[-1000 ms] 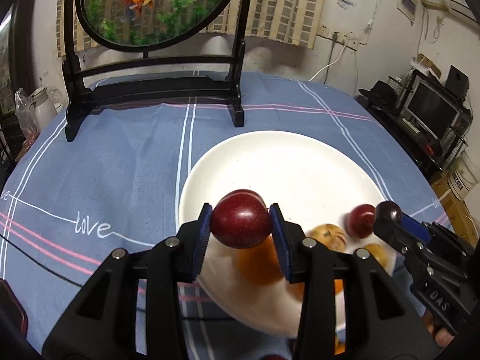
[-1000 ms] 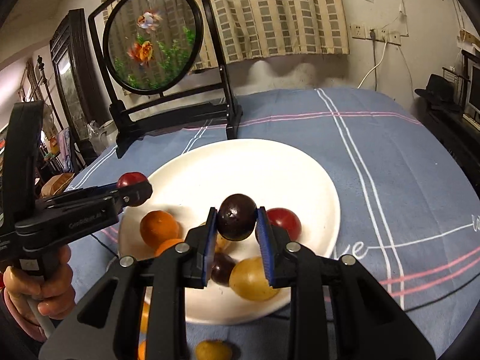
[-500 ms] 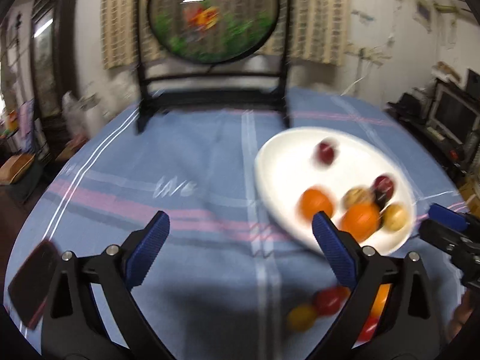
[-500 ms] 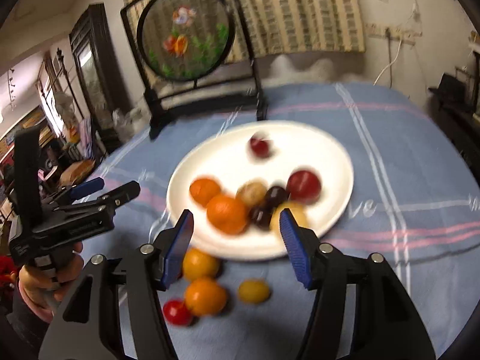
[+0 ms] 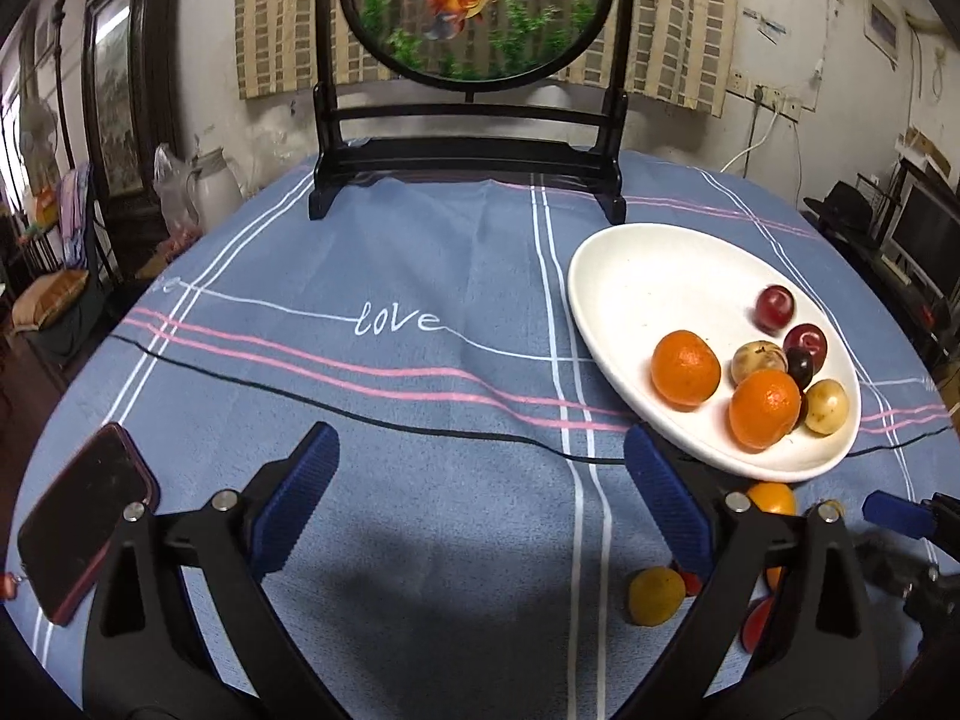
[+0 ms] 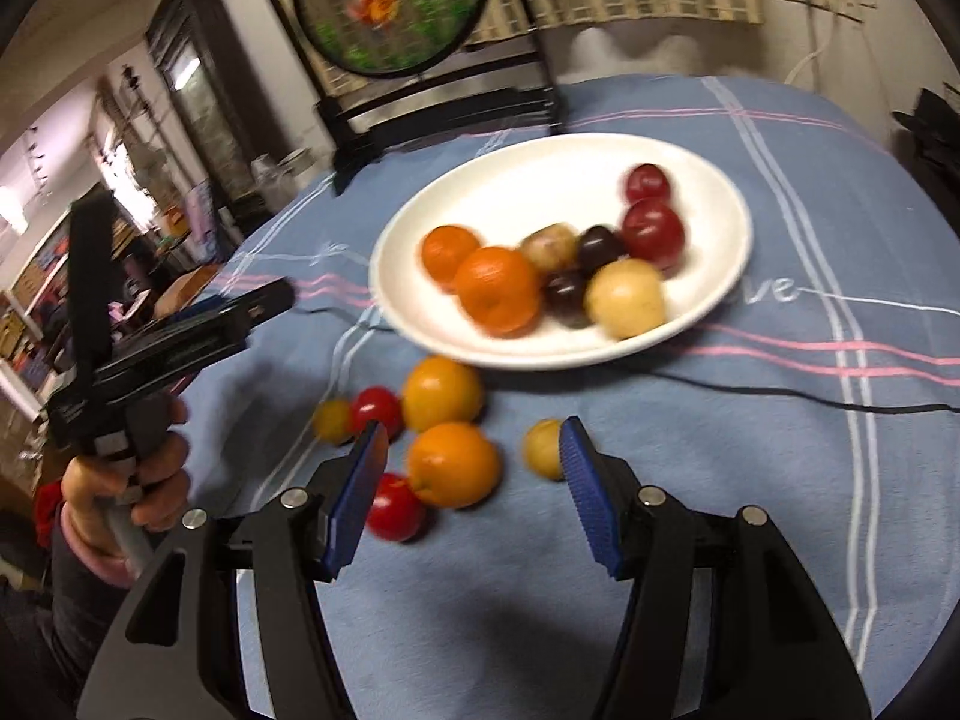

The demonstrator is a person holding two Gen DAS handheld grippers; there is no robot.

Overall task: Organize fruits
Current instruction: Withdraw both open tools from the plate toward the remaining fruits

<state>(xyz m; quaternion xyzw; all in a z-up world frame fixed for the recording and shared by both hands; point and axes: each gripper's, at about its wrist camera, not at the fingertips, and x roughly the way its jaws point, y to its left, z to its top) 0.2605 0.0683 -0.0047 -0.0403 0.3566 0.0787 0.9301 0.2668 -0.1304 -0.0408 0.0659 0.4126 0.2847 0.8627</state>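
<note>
A white plate [image 5: 636, 276] [image 6: 510, 186] holds two oranges [image 6: 498, 288], red plums [image 6: 653, 228], dark plums and yellow fruits. Several loose fruits lie on the blue cloth in front of it: two oranges [image 6: 456, 462], red ones [image 6: 393, 507] and small yellow ones [image 6: 543, 447] [image 5: 655, 594]. My left gripper [image 5: 480, 492] is open and empty over bare cloth, left of the plate. My right gripper [image 6: 471, 468] is open and empty, just above the near loose orange. The left gripper also shows in the right wrist view [image 6: 240, 312].
A black-framed round goldfish screen [image 5: 474, 6] stands at the table's far side. A red phone [image 5: 78, 522] lies at the near left edge. A black cable [image 5: 360, 414] runs across the cloth. Furniture and monitors surround the round table.
Both grippers released their plums onto the plate, opened wide and pulled back toward me. The right one now hovers over the loose fruits in front of the plate.
</note>
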